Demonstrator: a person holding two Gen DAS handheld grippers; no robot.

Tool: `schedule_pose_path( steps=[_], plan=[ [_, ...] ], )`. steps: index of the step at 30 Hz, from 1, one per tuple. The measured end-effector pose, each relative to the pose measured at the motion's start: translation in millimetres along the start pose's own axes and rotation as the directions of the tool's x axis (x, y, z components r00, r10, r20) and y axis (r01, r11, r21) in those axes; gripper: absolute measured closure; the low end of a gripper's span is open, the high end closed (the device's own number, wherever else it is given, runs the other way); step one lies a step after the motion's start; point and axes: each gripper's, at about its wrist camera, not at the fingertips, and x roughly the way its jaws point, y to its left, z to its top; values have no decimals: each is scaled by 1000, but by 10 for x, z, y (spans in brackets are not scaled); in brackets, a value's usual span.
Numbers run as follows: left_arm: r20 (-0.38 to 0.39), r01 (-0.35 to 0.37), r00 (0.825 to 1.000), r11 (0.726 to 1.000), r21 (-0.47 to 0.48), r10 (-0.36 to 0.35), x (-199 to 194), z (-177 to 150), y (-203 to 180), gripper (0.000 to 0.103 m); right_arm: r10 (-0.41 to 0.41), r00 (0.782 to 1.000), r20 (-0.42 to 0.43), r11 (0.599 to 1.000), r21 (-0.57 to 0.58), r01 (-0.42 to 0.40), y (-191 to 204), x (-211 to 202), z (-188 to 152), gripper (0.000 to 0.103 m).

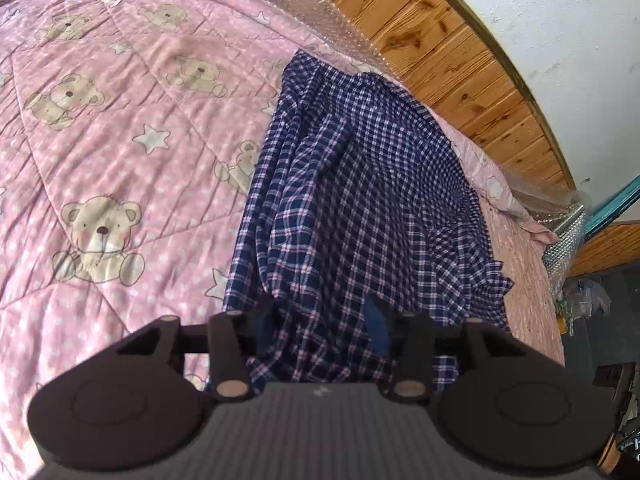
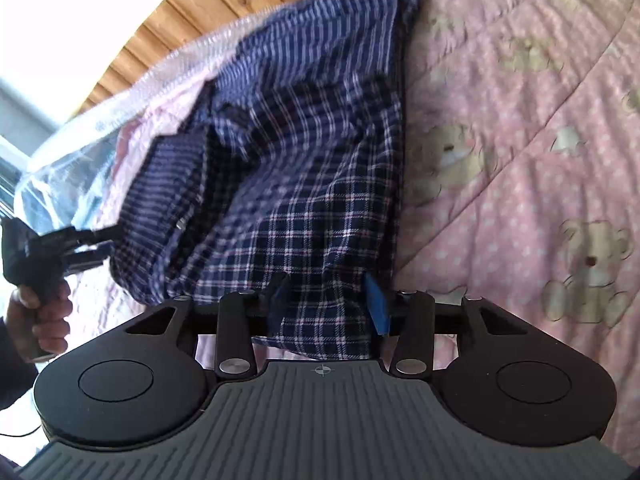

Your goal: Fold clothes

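Observation:
A navy plaid shirt (image 1: 360,180) lies crumpled lengthwise on a pink quilt (image 1: 120,140) printed with bears. My left gripper (image 1: 320,320) sits at the shirt's near end, where bunched cloth fills the gap between its blue pads and folds fan out from the grip. In the right wrist view, the same shirt (image 2: 304,140) runs up to my right gripper (image 2: 328,304). Its hem is caught between the pads and its right edge is pulled straight. The left gripper (image 2: 102,246) also shows there, nipping the shirt's far corner and held by a hand (image 2: 44,316).
The quilt (image 2: 520,160) spreads wide on one side of the shirt. Bubble wrap (image 1: 320,12) lines the bed's far edge against wooden wall panelling (image 1: 460,60). Past the end of the bed stands dark clutter (image 1: 588,300).

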Motion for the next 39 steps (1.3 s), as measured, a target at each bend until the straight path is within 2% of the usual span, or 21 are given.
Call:
schedule_pose_path(
  steps=[1,2,6,10,13,14,16,18,20,22,23,25,26,27,28,30,32,35,38,39],
  plan=[
    [-10,-10,1000,1000,9,10,15,-16,5,88,-3,1000,-1,1000,4,3,-17,-4,15,76],
    [-18,-9,1000,1000,6,9,-4,-35,22,96,-5,1000,-2,1000,9,5,-35,-7,30,92],
    [-7,19,1000,997,-73,-20,-262,-204,166,97,18,999,39,999,31,-19,-106,-280,115,103],
    [-9,45,999,984,-173,-48,-246,-365,380,97,-16,1000,-17,1000,26,17,-220,-209,68,103],
    [3,56,998,979,-194,-57,-192,-335,386,95,-61,998,-24,998,22,61,-254,-170,56,103],
    [5,56,998,983,-173,-56,-197,-314,340,91,-72,997,-8,997,21,73,-225,-189,66,103],
    [9,54,999,992,-117,-53,-216,-272,228,78,-112,991,76,993,-32,114,-35,-305,110,98],
    [-2,49,999,997,-55,-49,-193,-265,110,62,-85,987,135,993,-71,95,146,-356,171,94],
    [-25,32,999,999,7,-32,-127,-280,-5,57,-56,993,106,992,-105,67,247,-224,207,94],
    [-39,11,999,1000,13,-10,-62,-295,-32,57,-67,997,45,991,-115,72,225,-46,220,94],
    [-39,14,999,1000,4,-14,-56,-301,-25,57,-84,996,17,991,-103,86,162,20,225,103],
    [-36,29,999,1000,2,-29,-79,-279,-32,57,-117,992,-39,990,-78,114,35,153,233,103],
    [-34,29,999,1000,5,-29,-99,-260,-48,57,-142,989,-35,988,-73,139,32,125,268,103],
    [-28,32,999,999,4,-32,-129,-235,-56,57,-168,985,-25,984,-70,166,41,79,308,91],
    [-16,33,999,999,-4,-33,-148,-195,-51,57,-165,986,-3,982,-89,164,90,19,355,90],
    [7,35,999,999,-20,-35,-177,-109,-35,57,-135,989,52,981,-132,141,265,-62,488,90],
    [30,16,999,999,-47,-15,-155,-27,-8,57,-64,994,90,979,-188,80,499,-28,675,90],
    [52,33,998,997,-66,-29,-94,65,-38,57,27,998,62,955,-296,-7,919,317,938,86],
    [68,56,996,997,-47,-52,-80,91,-117,57,-45,996,-72,916,-402,12,1123,1032,1062,86],
    [73,66,995,997,-47,-63,-85,95,-131,57,-105,991,-83,902,-427,60,1135,1239,1091,91]
  ],
)
